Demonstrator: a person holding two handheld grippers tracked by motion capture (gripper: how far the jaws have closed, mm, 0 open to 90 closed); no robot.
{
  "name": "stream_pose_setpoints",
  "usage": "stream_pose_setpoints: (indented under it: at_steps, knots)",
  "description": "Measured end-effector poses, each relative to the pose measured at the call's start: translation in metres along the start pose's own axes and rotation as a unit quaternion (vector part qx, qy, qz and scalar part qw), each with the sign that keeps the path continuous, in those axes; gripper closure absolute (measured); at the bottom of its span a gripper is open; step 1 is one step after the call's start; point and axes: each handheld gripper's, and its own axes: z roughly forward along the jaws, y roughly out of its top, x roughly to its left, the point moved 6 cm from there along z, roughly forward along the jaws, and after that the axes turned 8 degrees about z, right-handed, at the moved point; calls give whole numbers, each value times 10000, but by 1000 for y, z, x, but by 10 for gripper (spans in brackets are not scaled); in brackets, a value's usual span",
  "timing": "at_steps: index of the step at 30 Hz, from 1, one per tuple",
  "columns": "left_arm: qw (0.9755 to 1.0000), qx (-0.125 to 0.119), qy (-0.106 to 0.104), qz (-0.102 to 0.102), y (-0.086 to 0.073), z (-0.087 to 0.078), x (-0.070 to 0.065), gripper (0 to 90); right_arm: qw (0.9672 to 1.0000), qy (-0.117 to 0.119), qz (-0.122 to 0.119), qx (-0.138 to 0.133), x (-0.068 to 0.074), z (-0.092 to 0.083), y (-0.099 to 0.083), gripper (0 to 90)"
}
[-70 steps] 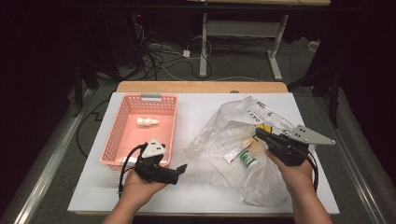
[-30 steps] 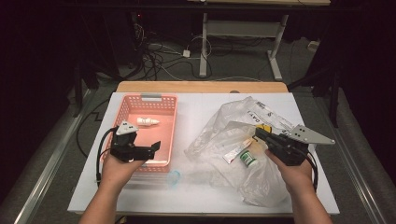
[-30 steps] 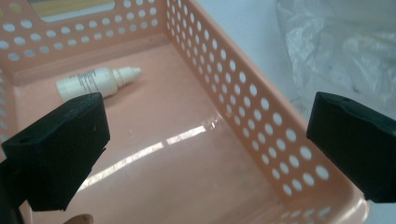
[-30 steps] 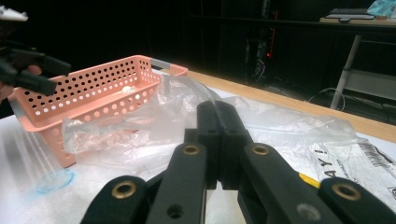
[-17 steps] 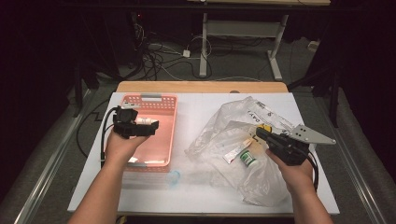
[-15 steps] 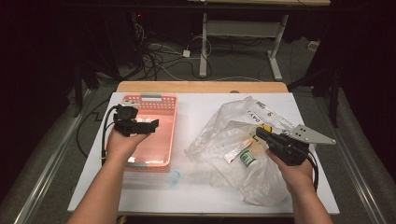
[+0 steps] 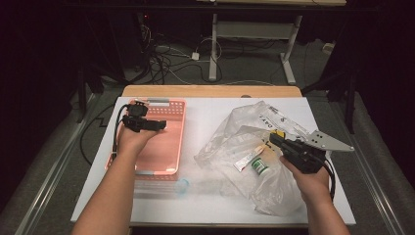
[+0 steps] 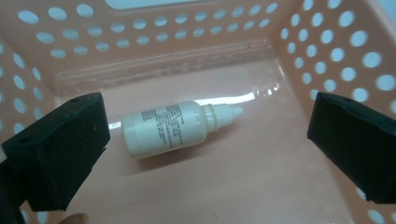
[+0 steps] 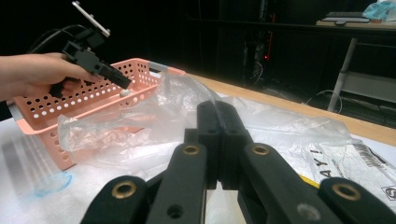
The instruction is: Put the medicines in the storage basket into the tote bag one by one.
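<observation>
A white dropper bottle (image 8: 166,130) lies on its side on the floor of the pink basket (image 7: 179,128), near its far end. My left gripper (image 7: 155,125) hovers over that end, pointing right. In the left gripper view the left gripper (image 8: 208,135) stands open, its jaws wide on either side of the bottle without touching it. My right gripper (image 7: 275,139) rests on the crumpled clear plastic bag (image 7: 244,142); in the right gripper view the right gripper (image 9: 217,112) is shut, with nothing seen between the jaws.
Inside the bag lie a small green-capped bottle (image 7: 259,167) and a white packet (image 7: 246,157). A clear tube with a blue cap (image 7: 180,186) lies on the white table (image 7: 205,115) in front of the basket. Cables and desk legs stand beyond the far edge.
My left hand has moved from the table's front up over the basket to its far end and sunk slightly. The clear tube now lies uncovered. The right hand has kept still.
</observation>
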Motion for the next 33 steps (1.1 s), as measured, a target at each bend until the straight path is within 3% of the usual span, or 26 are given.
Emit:
stream_pose_setpoints:
  at_steps: [9, 14, 20, 28, 33]
  knots:
    - [9985, 508, 84, -190, -7, 32, 10, 0, 10000, 13, -12, 45, 0, 2, -2, 900]
    - [9983, 557, 33, -153, 0, 37, 6, 0, 10000, 0, 6, 61, -2, 3, -4, 900]
    - [9969, 666, 145, -380, -2, 43, 11, 0, 10000, -2, 4, 100, -2, 3, -5, 900]
    - [9959, 847, 129, -301, -7, 50, 10, 0, 9999, 2, 25, 116, -2, 4, -7, 900]
    - [9953, 901, 283, -215, -8, 52, 8, 3, 9999, 9, 8, 127, -1, 5, -7, 900]
